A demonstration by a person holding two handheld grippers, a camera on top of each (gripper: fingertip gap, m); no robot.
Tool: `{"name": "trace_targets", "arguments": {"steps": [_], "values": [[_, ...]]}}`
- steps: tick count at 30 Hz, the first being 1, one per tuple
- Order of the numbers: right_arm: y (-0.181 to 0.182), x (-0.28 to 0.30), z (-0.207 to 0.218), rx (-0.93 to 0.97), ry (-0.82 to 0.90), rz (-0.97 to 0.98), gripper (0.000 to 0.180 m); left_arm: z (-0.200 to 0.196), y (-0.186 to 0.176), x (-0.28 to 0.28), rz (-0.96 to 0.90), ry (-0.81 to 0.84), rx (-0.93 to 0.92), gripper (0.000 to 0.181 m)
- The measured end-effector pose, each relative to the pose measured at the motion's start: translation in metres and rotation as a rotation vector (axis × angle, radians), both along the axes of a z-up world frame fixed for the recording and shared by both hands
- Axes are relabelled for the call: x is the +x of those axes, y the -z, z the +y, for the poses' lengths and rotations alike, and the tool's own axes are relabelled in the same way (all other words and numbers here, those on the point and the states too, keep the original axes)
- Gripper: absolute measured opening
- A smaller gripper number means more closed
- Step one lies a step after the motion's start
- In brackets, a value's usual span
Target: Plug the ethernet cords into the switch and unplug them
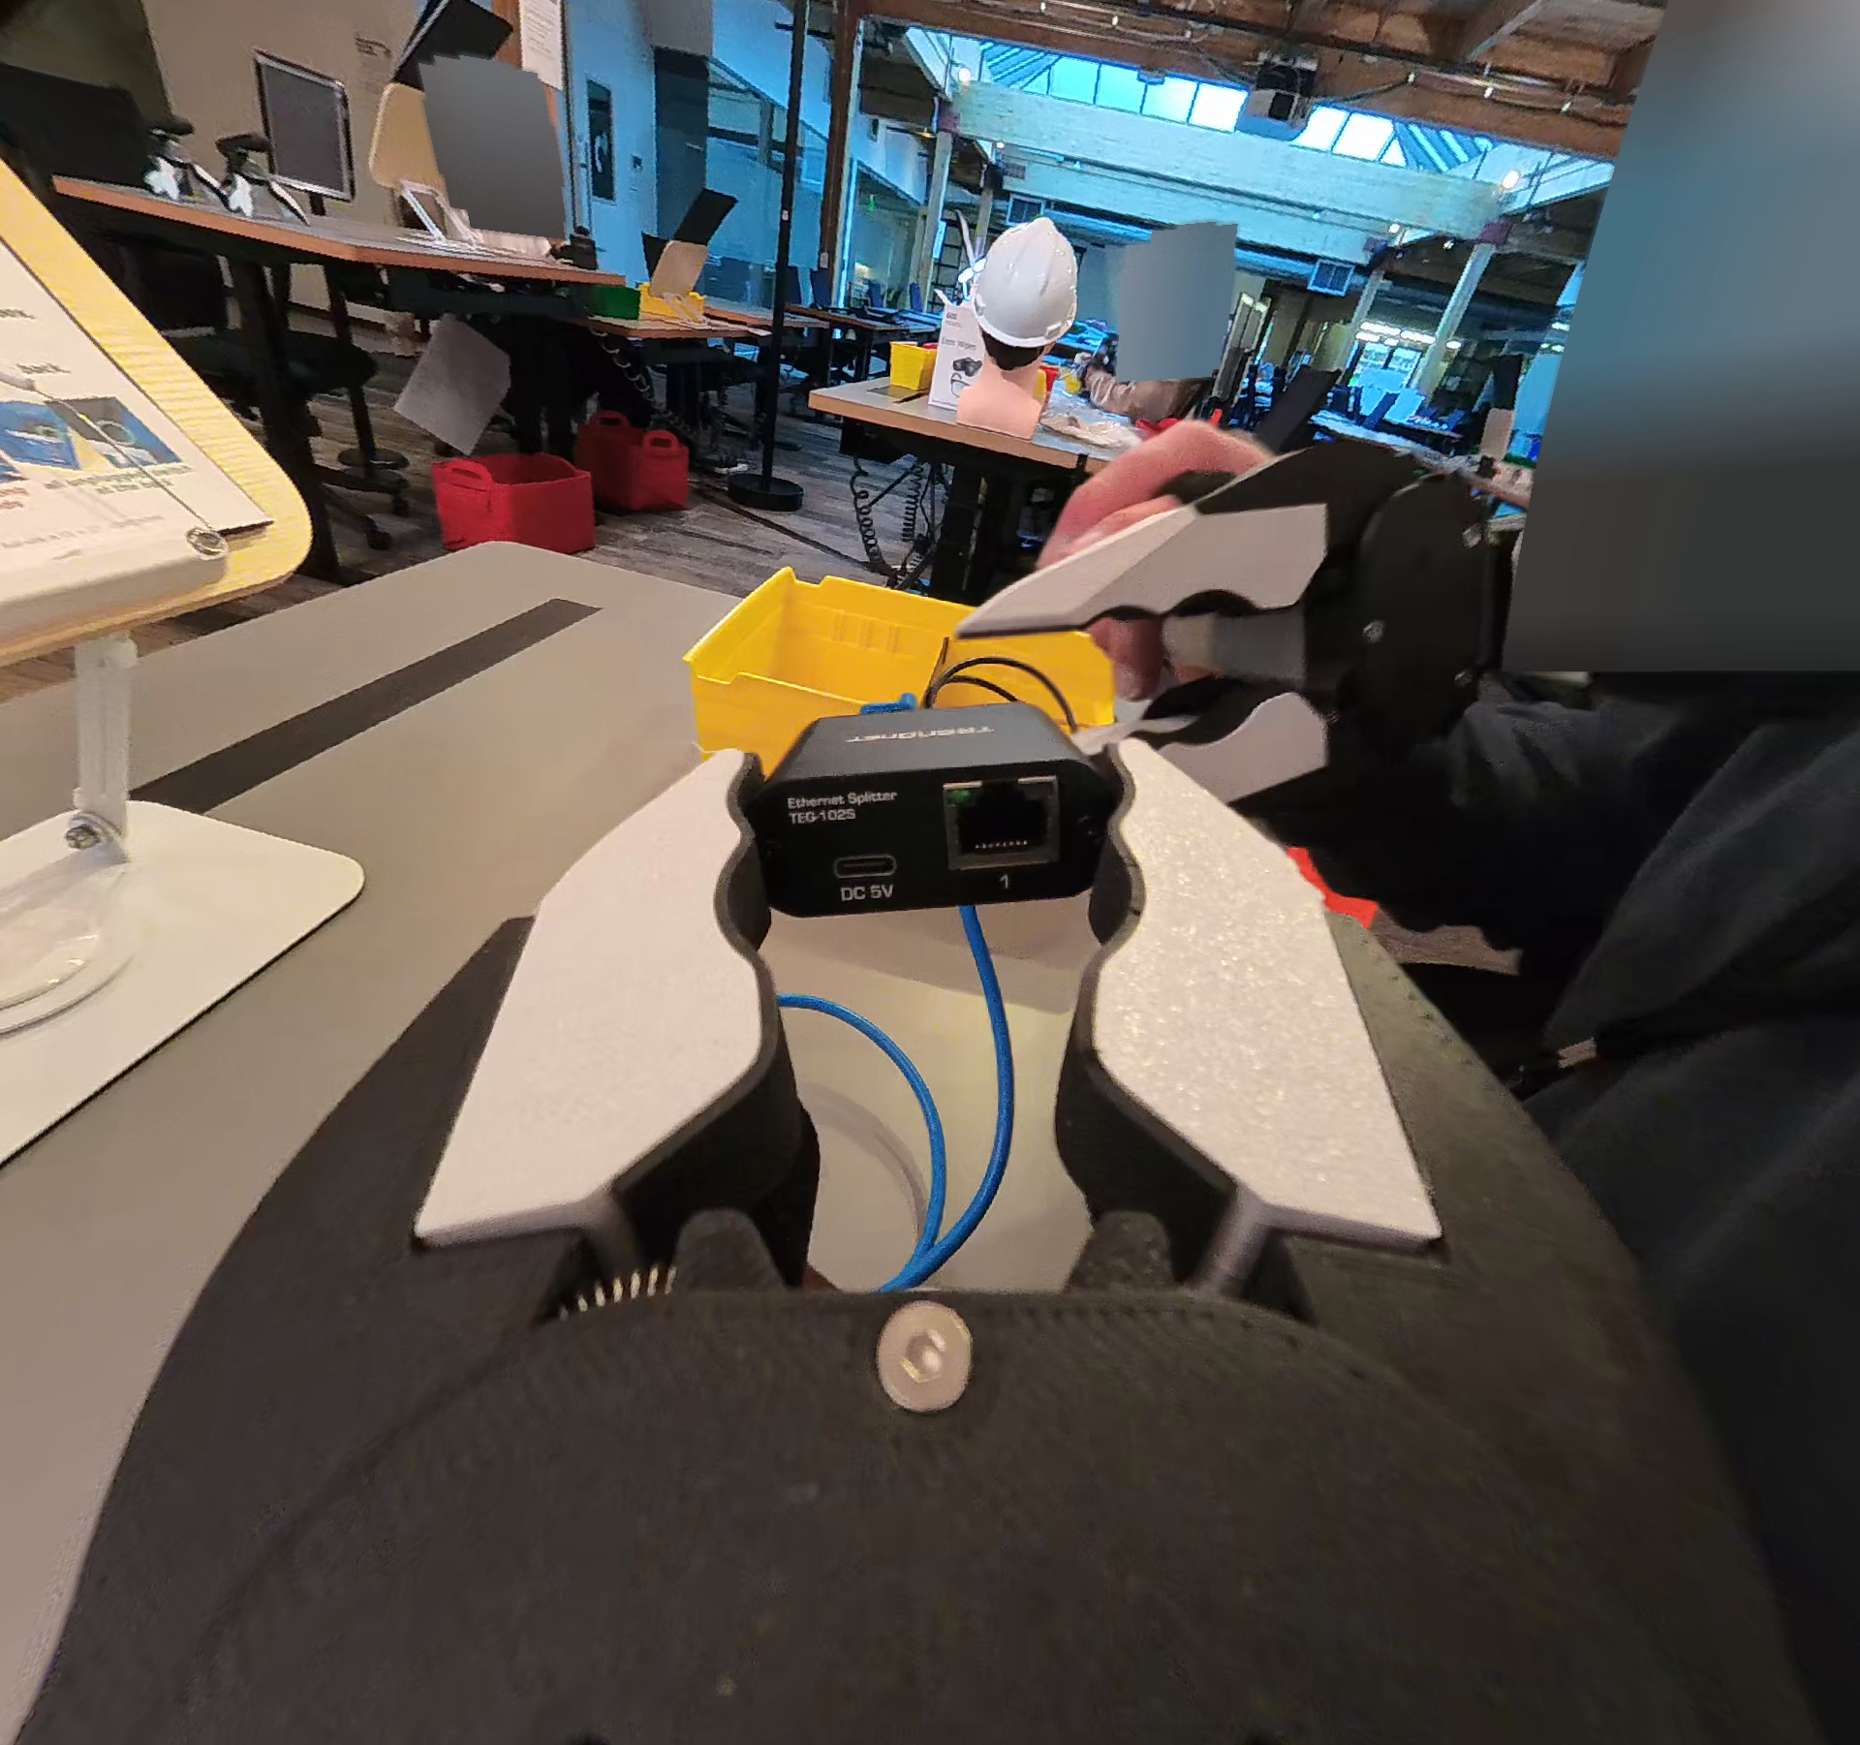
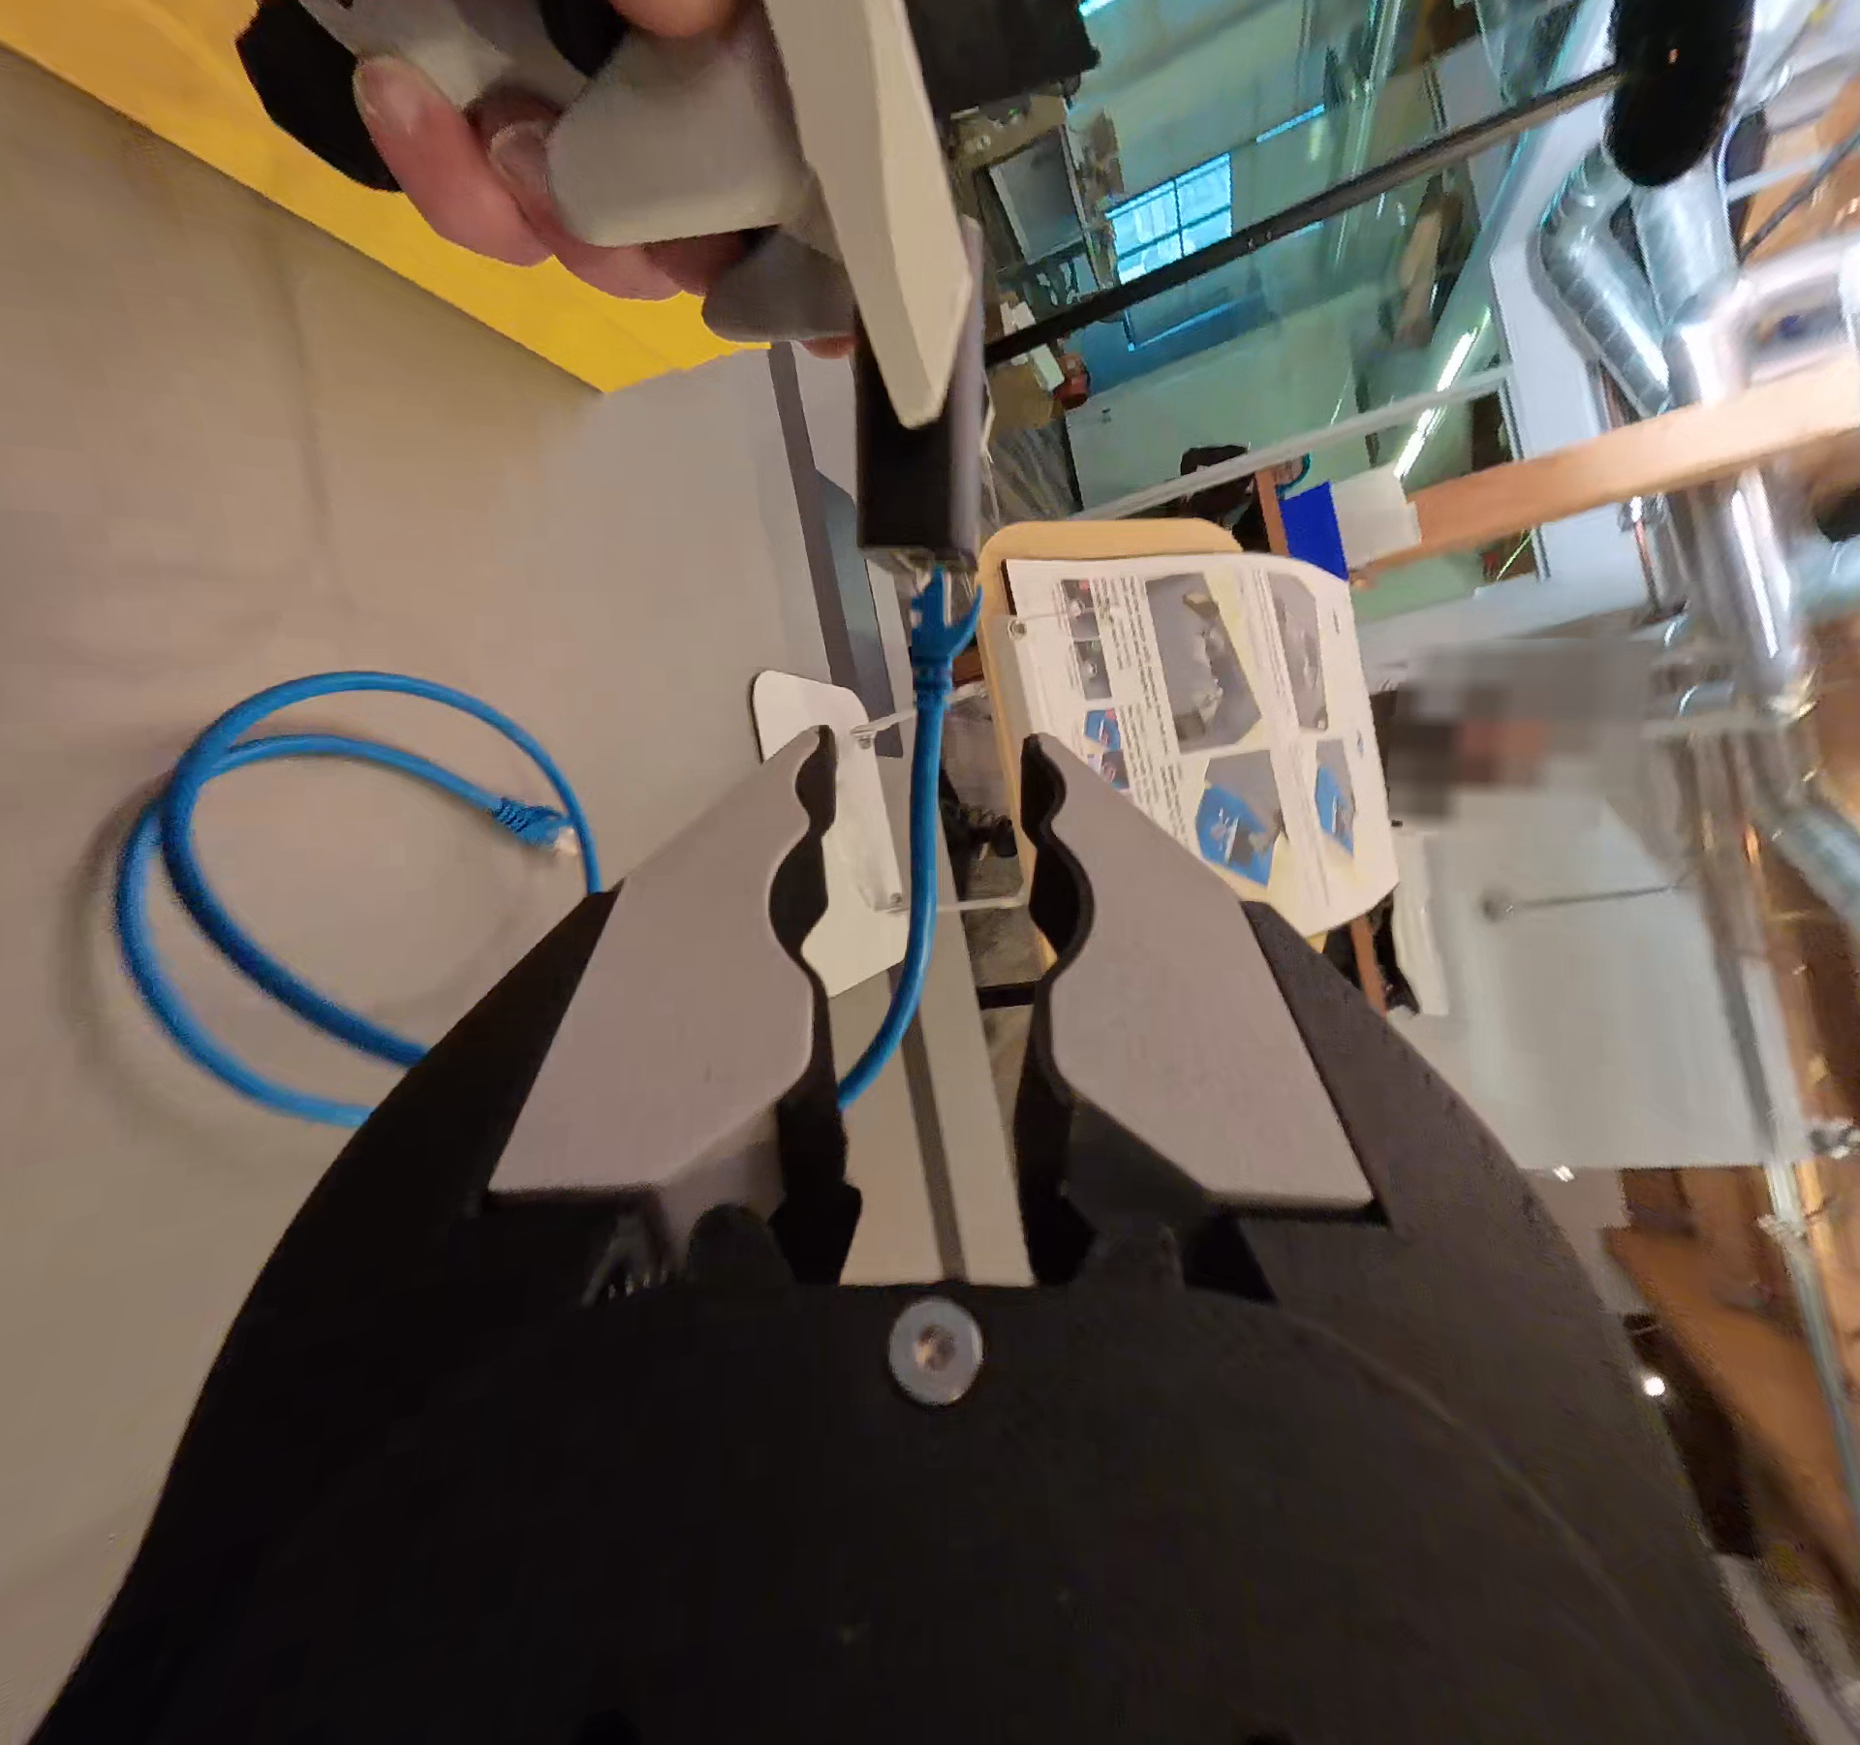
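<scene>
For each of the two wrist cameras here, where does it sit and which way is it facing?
Left wrist view: sits on the left hand-held gripper, looking level over the table; its fingers clamp the black switch, the right hand-held gripper beyond.
Right wrist view: sits on the right hand-held gripper, rolled sideways, facing the switch's far end; fingers open, the person's hand above.
Shared: switch, blue ethernet cord, yellow bin.
</scene>
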State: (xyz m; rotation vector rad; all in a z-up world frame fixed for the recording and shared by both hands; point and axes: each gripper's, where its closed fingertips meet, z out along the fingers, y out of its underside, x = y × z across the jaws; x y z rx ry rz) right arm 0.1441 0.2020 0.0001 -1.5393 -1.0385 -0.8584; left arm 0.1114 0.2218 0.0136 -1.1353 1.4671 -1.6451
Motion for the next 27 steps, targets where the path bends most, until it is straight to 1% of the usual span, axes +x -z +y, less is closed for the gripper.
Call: {"name": "trace_targets", "arguments": {"steps": [2,6,8,12,24,27], "values": [[0.004,-0.003,0.012,-0.008,-0.013,-0.048,0.035,-0.002,-0.002,-0.001,-0.006,0.011,-0.02,0.062],[-0.001,-0.014,0.019,0.026,-0.09,-0.082,0.028,-0.007,-0.003,0.0,-0.011,0.03,-0.042,0.062],[-0.001,-0.013,0.022,0.024,-0.084,-0.109,0.026,-0.01,-0.002,0.0,-0.008,0.043,-0.049,0.062],[-0.003,-0.014,0.022,0.029,-0.107,-0.117,0.014,-0.016,-0.001,0.001,-0.01,0.07,-0.065,0.062],[0.004,-0.014,0.02,-0.061,-0.139,-0.181,0.011,-0.017,0.004,0.002,-0.002,0.085,-0.064,0.062],[0.006,-0.012,0.021,-0.117,-0.14,-0.246,0.01,-0.016,0.007,0.004,0.003,0.087,-0.092,0.062]]}}
